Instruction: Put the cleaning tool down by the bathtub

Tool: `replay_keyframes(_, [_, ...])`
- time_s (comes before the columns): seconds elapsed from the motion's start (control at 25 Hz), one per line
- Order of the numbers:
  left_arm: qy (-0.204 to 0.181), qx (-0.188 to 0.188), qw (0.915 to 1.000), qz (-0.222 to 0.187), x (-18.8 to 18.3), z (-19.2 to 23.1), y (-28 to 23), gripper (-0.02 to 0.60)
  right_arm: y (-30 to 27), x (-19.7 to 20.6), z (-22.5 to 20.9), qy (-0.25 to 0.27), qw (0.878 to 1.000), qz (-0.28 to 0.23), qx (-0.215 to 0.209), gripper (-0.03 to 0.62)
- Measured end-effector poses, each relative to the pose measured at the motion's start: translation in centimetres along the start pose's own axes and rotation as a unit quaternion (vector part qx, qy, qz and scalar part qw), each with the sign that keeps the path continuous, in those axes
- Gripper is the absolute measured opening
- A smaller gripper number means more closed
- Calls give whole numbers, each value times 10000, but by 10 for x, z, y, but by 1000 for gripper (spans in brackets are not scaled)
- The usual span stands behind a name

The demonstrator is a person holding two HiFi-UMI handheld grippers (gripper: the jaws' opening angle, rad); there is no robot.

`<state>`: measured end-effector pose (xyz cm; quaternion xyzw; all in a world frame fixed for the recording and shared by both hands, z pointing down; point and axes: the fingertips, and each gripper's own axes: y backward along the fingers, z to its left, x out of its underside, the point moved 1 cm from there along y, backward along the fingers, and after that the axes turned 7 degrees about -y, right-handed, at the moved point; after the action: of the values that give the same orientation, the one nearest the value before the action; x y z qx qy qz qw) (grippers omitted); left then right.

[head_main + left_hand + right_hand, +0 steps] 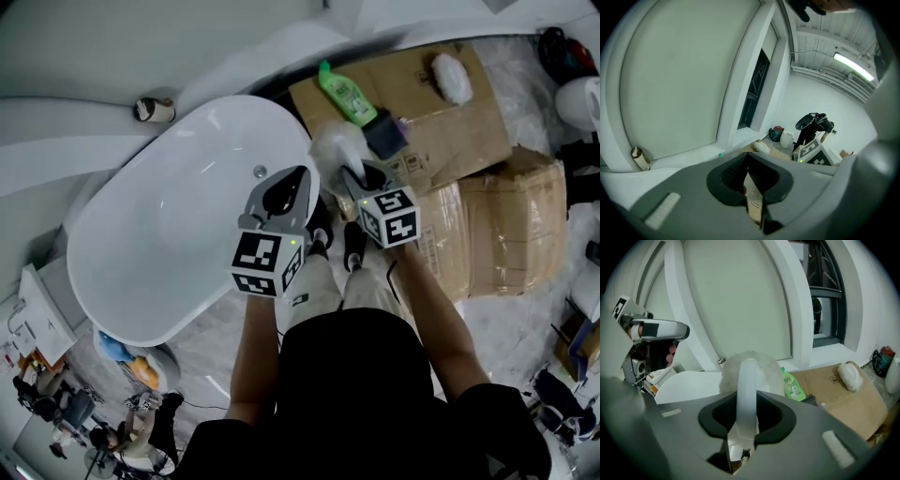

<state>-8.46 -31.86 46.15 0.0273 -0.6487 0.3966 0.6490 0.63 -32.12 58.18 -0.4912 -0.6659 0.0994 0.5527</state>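
Note:
The cleaning tool (336, 148) is a white brush with a fluffy head and a pale curved handle. My right gripper (361, 180) is shut on that handle, holding the head up over the floor just right of the white bathtub (86, 214). In the right gripper view the handle (746, 394) runs up between the jaws of the right gripper (747, 405) to the fluffy head (761, 365), with the tub (689, 380) at the left. My left gripper (292, 180) hovers over the tub's right rim. Its jaws meet at the tips with nothing in them (747, 161).
Flattened cardboard (469, 141) covers the floor right of the tub. On it lie a green bottle (347, 94), a dark block (384, 134) and a white fluffy pad (452, 77). A small roll (155, 110) stands on the ledge behind the tub. The person's feet (321, 236) are by the tub.

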Motion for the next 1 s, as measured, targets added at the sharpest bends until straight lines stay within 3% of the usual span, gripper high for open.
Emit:
replay_keyframes(0.44, [120,10,9997,211,35,29,-26,0,-55,32,-30,-171,9992,307,214,92])
replay_keyframes(1.0, [388,-258,9979,452,81,69,-37,0,-122,58,-54,-135,9979,547,321,92])
